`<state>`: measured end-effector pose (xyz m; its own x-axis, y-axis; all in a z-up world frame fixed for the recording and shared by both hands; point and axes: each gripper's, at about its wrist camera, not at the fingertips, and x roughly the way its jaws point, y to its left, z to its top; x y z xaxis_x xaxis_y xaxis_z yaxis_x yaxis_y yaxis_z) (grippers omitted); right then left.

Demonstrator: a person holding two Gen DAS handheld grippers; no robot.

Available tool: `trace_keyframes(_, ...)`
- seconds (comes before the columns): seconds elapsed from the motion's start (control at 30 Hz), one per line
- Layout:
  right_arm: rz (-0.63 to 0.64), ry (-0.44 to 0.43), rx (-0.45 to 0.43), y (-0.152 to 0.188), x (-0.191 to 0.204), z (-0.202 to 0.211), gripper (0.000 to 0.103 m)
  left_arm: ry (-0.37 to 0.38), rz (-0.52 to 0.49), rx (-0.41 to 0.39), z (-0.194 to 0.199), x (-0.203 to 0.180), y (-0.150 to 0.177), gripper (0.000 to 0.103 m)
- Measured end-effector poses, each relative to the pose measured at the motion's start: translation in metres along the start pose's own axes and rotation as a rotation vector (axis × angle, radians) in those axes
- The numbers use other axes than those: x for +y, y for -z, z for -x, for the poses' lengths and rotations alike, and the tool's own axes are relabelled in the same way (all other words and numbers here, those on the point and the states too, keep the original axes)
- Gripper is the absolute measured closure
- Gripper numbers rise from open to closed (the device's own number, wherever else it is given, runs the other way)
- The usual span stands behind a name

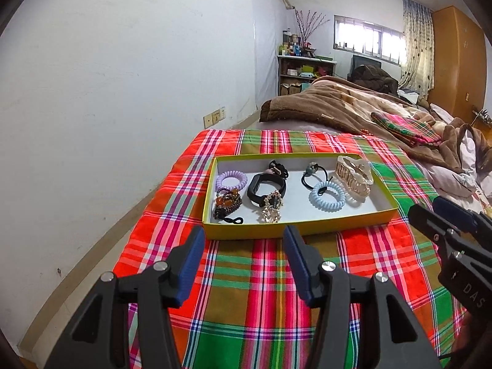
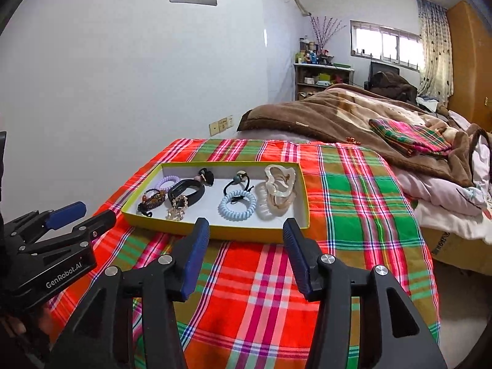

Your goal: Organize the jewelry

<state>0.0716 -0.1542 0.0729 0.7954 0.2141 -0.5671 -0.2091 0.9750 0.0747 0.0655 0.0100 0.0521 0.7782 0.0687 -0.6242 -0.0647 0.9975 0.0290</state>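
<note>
Both grippers hang above the plaid cloth (image 1: 246, 292), in front of them the yellow tray (image 1: 299, 227) with white floor. The left gripper (image 1: 244, 240) has its jaws apart and nothing between them; the right gripper (image 2: 246, 230) also stands open and empty. Inside the tray, ahead of the left gripper, lie a purple coil hair tie (image 1: 232, 180), a black wristband (image 1: 266, 189) and a beaded bracelet (image 1: 226, 204). Ahead of the right gripper lie a blue coil hair tie (image 2: 237, 204) and a pale hair claw (image 2: 278, 189).
</note>
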Motion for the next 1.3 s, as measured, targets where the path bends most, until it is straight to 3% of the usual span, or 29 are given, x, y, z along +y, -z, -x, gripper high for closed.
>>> trace_keyframes(1.3, -0.013, 0.011, 0.007, 0.0089, -0.0009, 0.0022, 0.052, 0.011, 0.013, 0.003, 0.0028, 0.0033, 0.0081, 0.048)
